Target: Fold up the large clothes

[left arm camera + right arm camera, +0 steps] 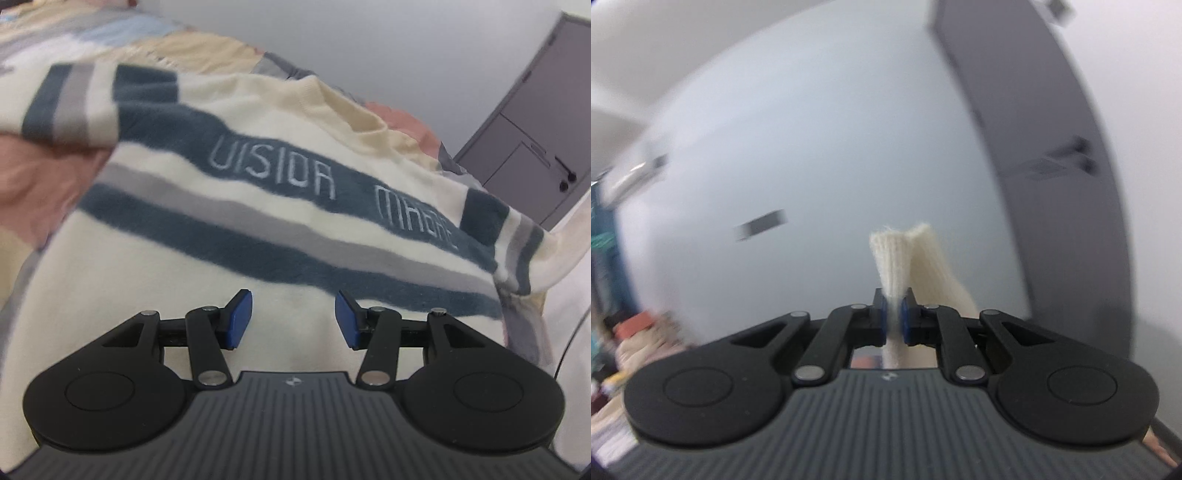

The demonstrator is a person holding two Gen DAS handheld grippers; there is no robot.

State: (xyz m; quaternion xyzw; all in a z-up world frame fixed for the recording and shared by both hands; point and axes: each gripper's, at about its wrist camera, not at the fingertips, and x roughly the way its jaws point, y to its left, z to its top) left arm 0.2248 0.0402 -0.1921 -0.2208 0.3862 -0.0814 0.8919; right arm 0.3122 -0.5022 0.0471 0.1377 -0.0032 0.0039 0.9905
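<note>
On the bedspread (22, 177), sweater (258, 221) stripes run lower-right, cuff (905, 254) upright.

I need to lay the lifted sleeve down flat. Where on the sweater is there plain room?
Free: the plain cream chest of the sweater below the stripes, ahead of the open left gripper. Crowded: the upper left, where the other sleeve lies folded over.

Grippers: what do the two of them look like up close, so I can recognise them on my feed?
The left gripper and the right gripper look alike: black linkage arms with silver pivot pins, two round black discs at the base, and a dark grey ribbed body bearing a small round emblem. The pads on the fingers are blue and flat. No cables or sleeves are clearly visible.
</note>
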